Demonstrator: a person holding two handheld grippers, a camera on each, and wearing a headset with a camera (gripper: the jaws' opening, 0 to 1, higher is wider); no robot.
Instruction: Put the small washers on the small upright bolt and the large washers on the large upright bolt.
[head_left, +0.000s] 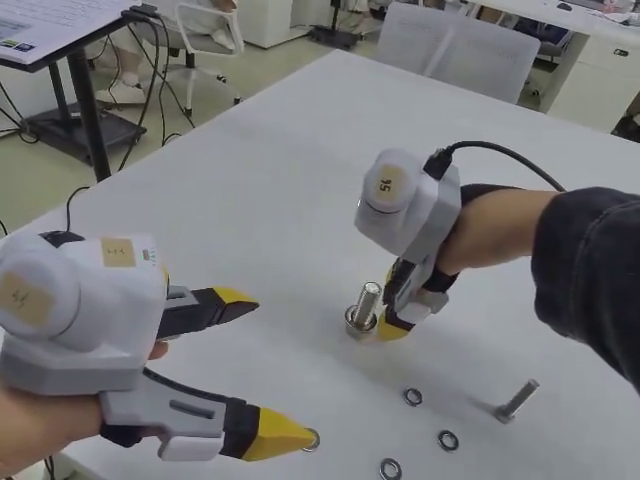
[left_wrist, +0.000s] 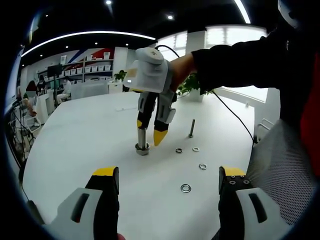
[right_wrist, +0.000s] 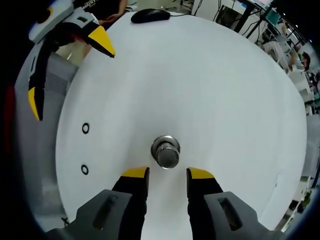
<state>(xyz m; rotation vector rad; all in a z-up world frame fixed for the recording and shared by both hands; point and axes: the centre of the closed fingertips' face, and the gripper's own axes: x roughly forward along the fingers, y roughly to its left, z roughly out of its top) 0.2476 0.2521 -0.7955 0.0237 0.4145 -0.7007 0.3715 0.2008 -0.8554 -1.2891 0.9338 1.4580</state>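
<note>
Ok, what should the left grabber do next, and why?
Probably lower the left gripper onto the nearest loose washer and close on it. Its jaws stand open and empty, that washer lies flat just ahead of them, and the right gripper hangs at the large bolt.

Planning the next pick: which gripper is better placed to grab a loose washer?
Left. The left gripper is open with a washer lying just ahead of its jaws; the right gripper hangs over the large upright bolt.
</note>
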